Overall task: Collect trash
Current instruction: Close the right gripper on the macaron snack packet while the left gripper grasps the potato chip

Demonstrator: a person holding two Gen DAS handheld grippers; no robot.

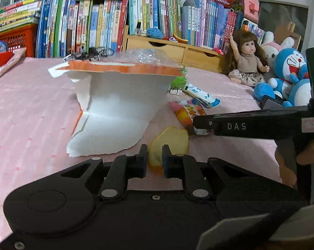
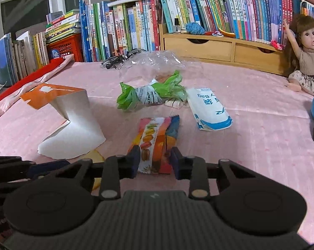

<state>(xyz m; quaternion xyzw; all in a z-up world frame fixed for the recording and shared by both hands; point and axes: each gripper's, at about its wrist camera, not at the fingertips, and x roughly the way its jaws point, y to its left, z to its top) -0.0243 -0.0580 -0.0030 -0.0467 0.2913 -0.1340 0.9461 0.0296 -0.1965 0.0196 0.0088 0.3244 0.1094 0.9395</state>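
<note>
On the pink cloth (image 1: 27, 112) lies scattered trash. My left gripper (image 1: 155, 160) is shut on a yellow peel (image 1: 171, 141), which fills the gap between its fingers. My right gripper (image 2: 155, 162) is shut on the near end of a colourful snack wrapper (image 2: 157, 137); both pads touch its sides. In the left wrist view, the right gripper (image 1: 195, 125) comes in from the right onto that wrapper (image 1: 188, 112). A torn orange-and-white card (image 1: 115, 104) (image 2: 73, 125) stands bent to the left. Beyond lie a green wrapper (image 2: 148, 95), a white-and-blue bag (image 2: 211, 112) and a clear plastic bag (image 2: 152, 60).
Rows of books (image 1: 94, 23) and a wooden drawer unit (image 2: 219, 48) line the back. A doll (image 1: 248, 60) and blue plush toys (image 1: 290, 77) sit at the right. A red basket (image 1: 15, 39) and black cables (image 2: 119, 59) are at the back left.
</note>
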